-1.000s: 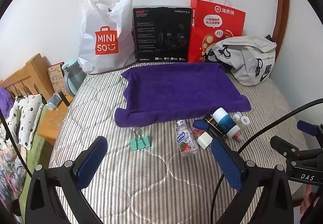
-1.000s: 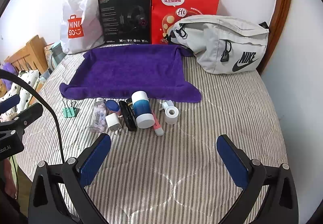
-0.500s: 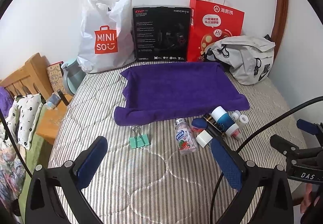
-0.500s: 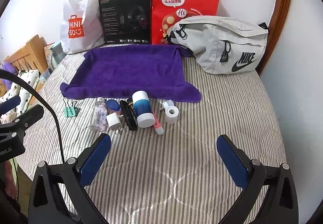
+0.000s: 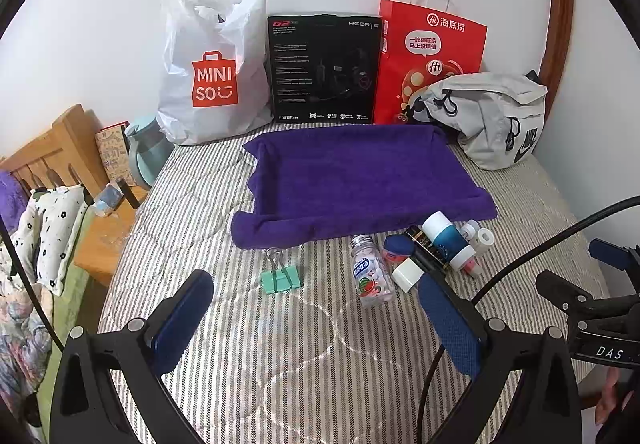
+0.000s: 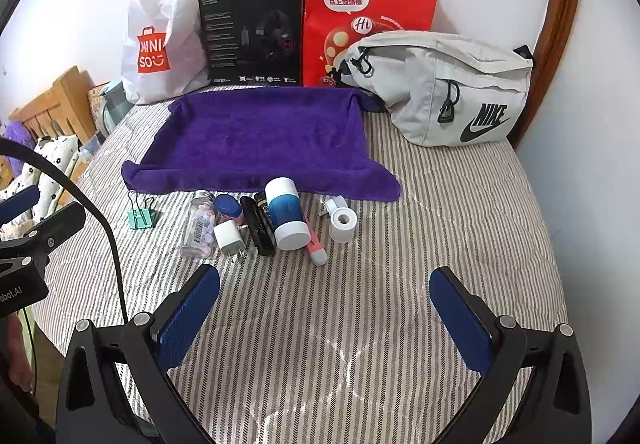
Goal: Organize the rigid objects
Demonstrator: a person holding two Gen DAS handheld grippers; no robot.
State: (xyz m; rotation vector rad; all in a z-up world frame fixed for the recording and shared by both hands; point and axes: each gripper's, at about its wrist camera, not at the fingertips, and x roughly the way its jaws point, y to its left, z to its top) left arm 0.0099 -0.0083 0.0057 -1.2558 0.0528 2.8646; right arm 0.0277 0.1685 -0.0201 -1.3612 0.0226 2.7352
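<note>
Opening stage of sorting. The left gripper (image 5: 316, 316) and right gripper (image 6: 324, 308) hover above the striped bedcover (image 6: 440, 244), each with fingers spread wide and holding nothing. The small objects lie clustered just in front of the purple towel (image 6: 256, 131): a green binder clip (image 5: 280, 278) set apart at left, then a candy bottle (image 5: 370, 276), a white charger plug (image 6: 228, 238), a blue-and-white tube (image 6: 286, 213) and a tape roll (image 6: 343, 222). No item rests on the towel yet. The next move probably calls for lowering one gripper over a single object and closing.
</note>
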